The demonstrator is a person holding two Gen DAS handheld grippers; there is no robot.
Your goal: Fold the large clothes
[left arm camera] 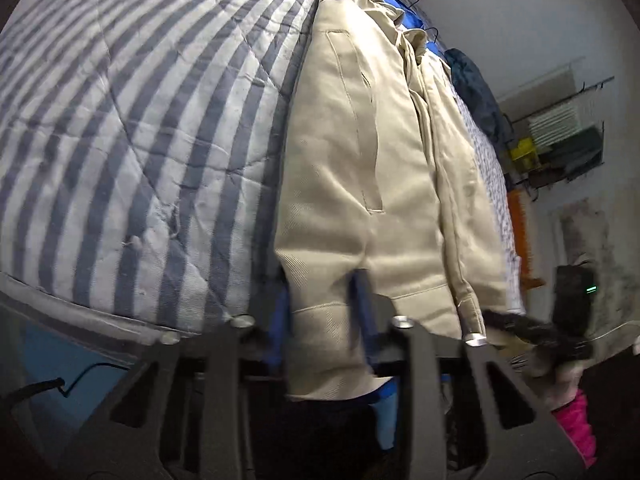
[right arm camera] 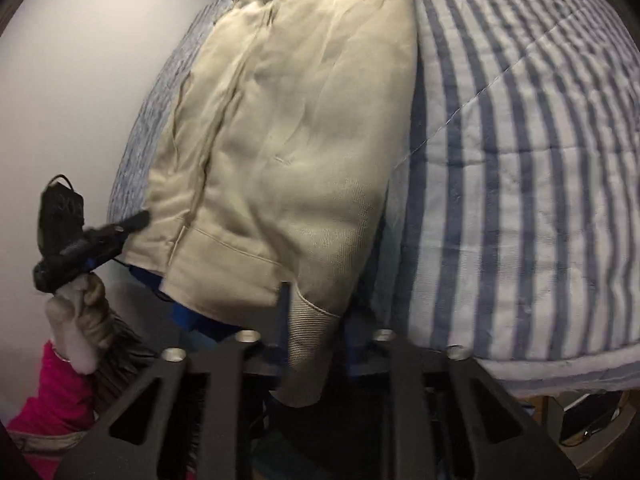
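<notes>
A beige jacket (left arm camera: 360, 168) lies lengthwise on a bed covered by a blue-and-white striped quilt (left arm camera: 132, 152), with its lower hem hanging over the near edge of the bed. In the left wrist view, the left gripper (left arm camera: 320, 292) has its two blue-edged fingers (left arm camera: 280, 312) close together on either side of the hem, pinching a narrow band of beige cloth that runs down between them. A welt pocket (left arm camera: 360, 120) shows on the jacket's upper panel, and a strip of blue fabric (left arm camera: 400, 0) peeks out near the far edge of the bed. In the right wrist view, the right gripper (right arm camera: 316, 312) is nearly closed on another part of the same hem, a ribbed fold of the jacket (right arm camera: 288, 152) passing between its fingers. At the left of that view, the person's gloved hand (right arm camera: 80, 312) holds the other tool against the jacket's edge, above a pink sleeve (right arm camera: 56, 392).
</notes>
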